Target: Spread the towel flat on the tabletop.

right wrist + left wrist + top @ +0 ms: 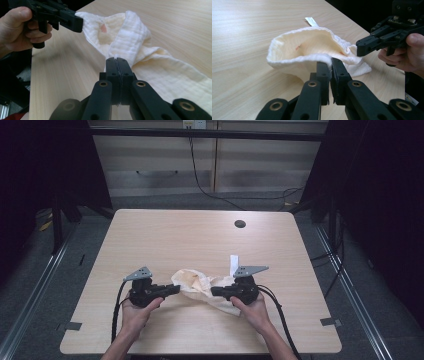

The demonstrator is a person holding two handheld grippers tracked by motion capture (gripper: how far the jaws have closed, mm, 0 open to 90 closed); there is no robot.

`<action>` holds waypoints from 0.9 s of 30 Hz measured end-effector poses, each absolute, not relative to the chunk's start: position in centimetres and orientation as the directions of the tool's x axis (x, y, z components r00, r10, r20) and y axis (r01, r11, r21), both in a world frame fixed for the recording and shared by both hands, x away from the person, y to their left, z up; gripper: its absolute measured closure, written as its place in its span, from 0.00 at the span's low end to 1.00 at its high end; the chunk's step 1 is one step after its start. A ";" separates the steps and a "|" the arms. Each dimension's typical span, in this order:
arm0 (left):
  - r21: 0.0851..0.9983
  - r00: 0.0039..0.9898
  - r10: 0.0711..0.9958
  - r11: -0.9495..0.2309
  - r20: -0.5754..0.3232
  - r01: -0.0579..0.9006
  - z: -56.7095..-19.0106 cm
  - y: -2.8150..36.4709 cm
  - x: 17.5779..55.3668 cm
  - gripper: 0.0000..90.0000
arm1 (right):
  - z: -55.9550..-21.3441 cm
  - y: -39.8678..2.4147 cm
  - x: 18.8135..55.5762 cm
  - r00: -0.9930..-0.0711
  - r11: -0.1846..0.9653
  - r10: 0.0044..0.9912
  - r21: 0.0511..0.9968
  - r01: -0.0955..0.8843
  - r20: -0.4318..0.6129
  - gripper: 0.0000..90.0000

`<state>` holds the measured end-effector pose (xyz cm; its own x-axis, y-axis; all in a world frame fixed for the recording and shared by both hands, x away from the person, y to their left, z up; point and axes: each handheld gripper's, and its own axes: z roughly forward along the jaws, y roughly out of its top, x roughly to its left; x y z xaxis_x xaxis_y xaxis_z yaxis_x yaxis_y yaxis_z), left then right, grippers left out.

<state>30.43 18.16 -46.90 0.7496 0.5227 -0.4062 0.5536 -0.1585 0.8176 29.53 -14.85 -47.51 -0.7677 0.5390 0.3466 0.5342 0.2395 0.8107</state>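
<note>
A cream, crumpled cloth (199,284) lies on the wooden table (165,235) near its front edge, between my two grippers. My left gripper (177,289) is shut on the cloth's left edge; in the left gripper view its jaws (330,63) pinch the rolled rim of the cloth (304,47), which bulges open like a pouch. My right gripper (214,291) is shut on the right side; in the right gripper view its jaws (116,61) clamp a fold of the cloth (140,42). A white label (233,264) sticks out from the cloth's far side. Each gripper is held in a hand.
A dark round hole (240,224) sits in the table's far right part. Grey tape marks (73,325) lie near the front corners. Cables (120,305) trail from both grippers toward the front edge. Dark frames and floor cables surround the table.
</note>
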 end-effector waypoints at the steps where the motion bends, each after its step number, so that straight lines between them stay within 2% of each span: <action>1: 0.822 0.751 0.524 -0.155 -0.402 0.549 -46.7 18.4 30.4 0.96 | -47.4 -15.0 29.6 -0.765 0.234 0.542 0.812 0.534 0.347 0.99; 7: 0.830 0.746 0.535 -0.139 -0.396 0.540 -46.2 19.4 30.5 0.96 | -46.3 -16.0 29.9 -0.758 0.196 0.557 0.833 0.517 0.339 0.99; 19: 0.861 0.784 0.534 -0.185 -0.317 0.474 -44.1 20.1 30.8 0.97 | -43.6 -17.9 31.3 -0.745 0.136 0.586 0.867 0.479 0.319 0.99; 27: 0.886 0.795 0.525 -0.151 -0.305 0.439 -42.2 20.6 31.3 0.97 | -41.1 -19.0 31.7 -0.741 0.094 0.606 0.898 0.429 0.290 0.99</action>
<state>31.30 20.64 -42.18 0.7950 0.5246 -0.3047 0.4390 -0.1508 0.8857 31.66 -18.96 -41.06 -0.7408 0.6059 0.2900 0.4289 0.0944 0.8984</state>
